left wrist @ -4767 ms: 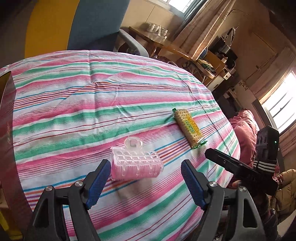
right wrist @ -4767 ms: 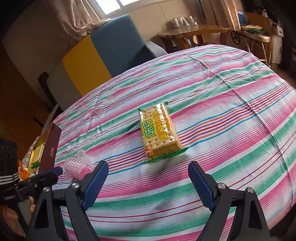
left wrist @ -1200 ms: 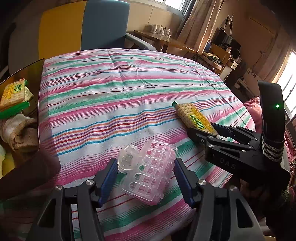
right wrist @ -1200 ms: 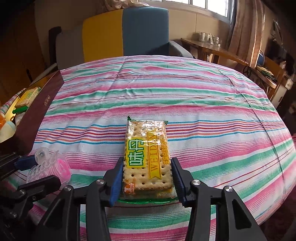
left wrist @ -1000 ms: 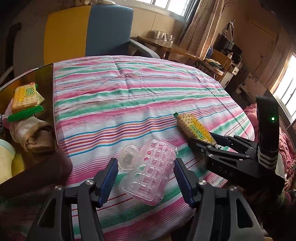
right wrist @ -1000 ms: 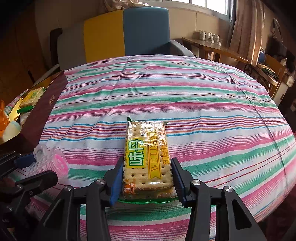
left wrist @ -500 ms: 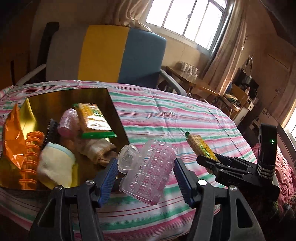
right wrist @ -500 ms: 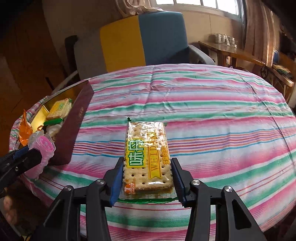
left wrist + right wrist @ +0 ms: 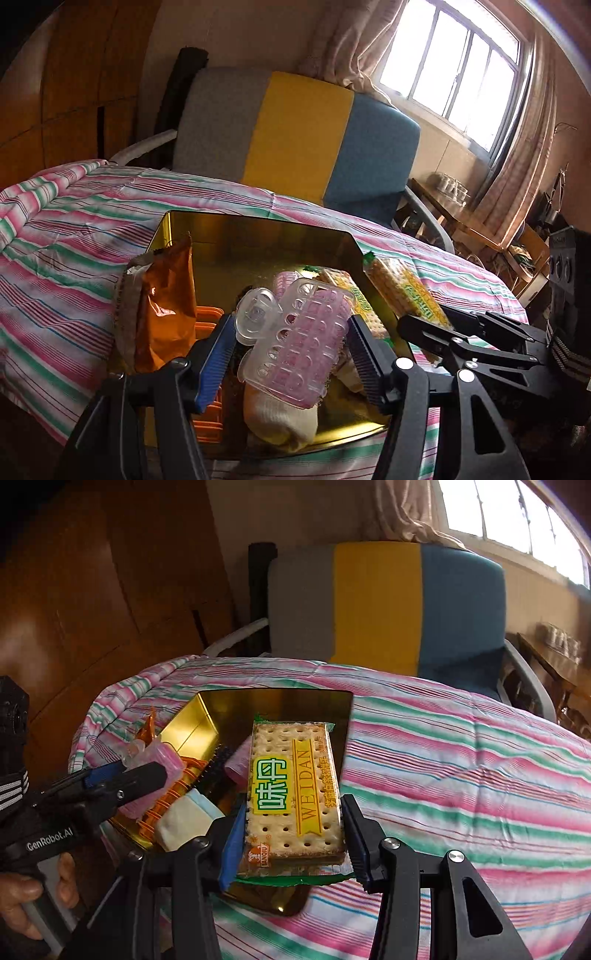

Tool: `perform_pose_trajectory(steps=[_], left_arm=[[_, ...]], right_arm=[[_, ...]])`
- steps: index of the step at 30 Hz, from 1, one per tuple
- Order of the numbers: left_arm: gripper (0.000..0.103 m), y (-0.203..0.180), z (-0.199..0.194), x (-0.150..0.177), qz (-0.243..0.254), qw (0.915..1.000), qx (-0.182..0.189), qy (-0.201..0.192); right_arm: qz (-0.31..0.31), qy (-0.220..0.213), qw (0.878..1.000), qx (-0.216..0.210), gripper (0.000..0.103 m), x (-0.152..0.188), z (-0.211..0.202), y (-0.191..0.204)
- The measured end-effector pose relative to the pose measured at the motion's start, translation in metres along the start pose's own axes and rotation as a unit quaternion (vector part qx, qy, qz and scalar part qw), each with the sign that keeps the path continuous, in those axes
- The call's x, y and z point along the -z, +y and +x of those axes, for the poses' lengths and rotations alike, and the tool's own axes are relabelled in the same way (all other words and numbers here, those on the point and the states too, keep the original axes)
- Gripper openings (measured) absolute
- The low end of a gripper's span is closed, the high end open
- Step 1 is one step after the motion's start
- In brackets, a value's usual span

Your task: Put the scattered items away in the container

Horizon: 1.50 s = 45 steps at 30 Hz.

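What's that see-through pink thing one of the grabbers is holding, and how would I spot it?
Find the gold tin on the striped tablecloth. Just above it, the left gripper clamps a hair roller. Unlike the flat cracker pack in the right gripper, it is a pink cylinder inside a clear, hole-dotted plastic clip.

Both grippers have lifted their loads off the striped cloth (image 9: pixel 74 258) and carried them left. The left gripper (image 9: pixel 291 347) now holds the hair curler (image 9: pixel 299 343) over the gold box (image 9: pixel 258 236); the right gripper (image 9: pixel 291 834) brings the cracker pack (image 9: pixel 291 786) above the box's right edge.
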<state>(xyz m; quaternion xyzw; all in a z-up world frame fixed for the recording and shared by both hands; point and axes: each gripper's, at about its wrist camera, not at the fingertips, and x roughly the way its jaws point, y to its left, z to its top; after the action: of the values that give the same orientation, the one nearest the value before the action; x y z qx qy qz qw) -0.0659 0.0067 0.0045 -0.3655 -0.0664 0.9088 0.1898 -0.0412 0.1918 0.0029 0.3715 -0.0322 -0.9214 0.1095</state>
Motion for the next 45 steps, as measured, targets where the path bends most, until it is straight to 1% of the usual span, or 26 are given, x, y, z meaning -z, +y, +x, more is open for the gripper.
perform_pose_trajectory(steps=[5,8,13,17,22,26,29,32,38,45], left_arm=[[0.063,0.017,0.015,-0.002,-0.008,0.9999,-0.010,0.007],[0.063,0.025,0.022,-0.002,-0.016,0.9997,-0.010,0.013],[0.063,0.030,0.033,0.002,-0.018,0.9996,-0.008,0.022],[0.063,0.029,0.040,0.002,-0.015,0.9996,-0.013,0.021],[0.064,0.028,0.046,-0.001,-0.017,0.9994,-0.021,0.023],[0.073,0.027,0.042,-0.002,-0.026,0.9993,-0.013,0.022],[0.077,0.026,0.036,-0.001,-0.032,0.9992,-0.012,0.018],[0.079,0.022,0.027,0.002,-0.028,0.9993,-0.025,0.010],[0.080,0.012,0.003,0.011,-0.020,0.9982,-0.056,-0.006],[0.080,0.002,-0.021,0.029,-0.018,0.9956,-0.091,-0.002]], right_arm=[[-0.025,0.022,0.999,-0.004,0.049,-0.022,0.041,0.024],[-0.029,0.034,0.999,0.000,0.049,-0.029,0.058,0.028],[-0.038,0.055,0.998,0.008,0.049,-0.030,0.081,0.031],[-0.029,0.064,0.997,0.016,0.051,-0.027,0.089,0.025],[-0.015,0.066,0.998,0.022,0.052,-0.028,0.089,0.018],[0.004,0.059,0.998,0.019,0.054,-0.026,0.081,0.010],[0.014,0.049,0.999,0.016,0.058,-0.024,0.071,0.006],[0.017,0.040,0.999,0.013,0.059,-0.022,0.061,0.006],[0.020,0.030,0.999,0.011,0.064,-0.012,0.046,0.009],[0.005,0.019,0.999,0.038,0.070,0.005,0.027,0.019]])
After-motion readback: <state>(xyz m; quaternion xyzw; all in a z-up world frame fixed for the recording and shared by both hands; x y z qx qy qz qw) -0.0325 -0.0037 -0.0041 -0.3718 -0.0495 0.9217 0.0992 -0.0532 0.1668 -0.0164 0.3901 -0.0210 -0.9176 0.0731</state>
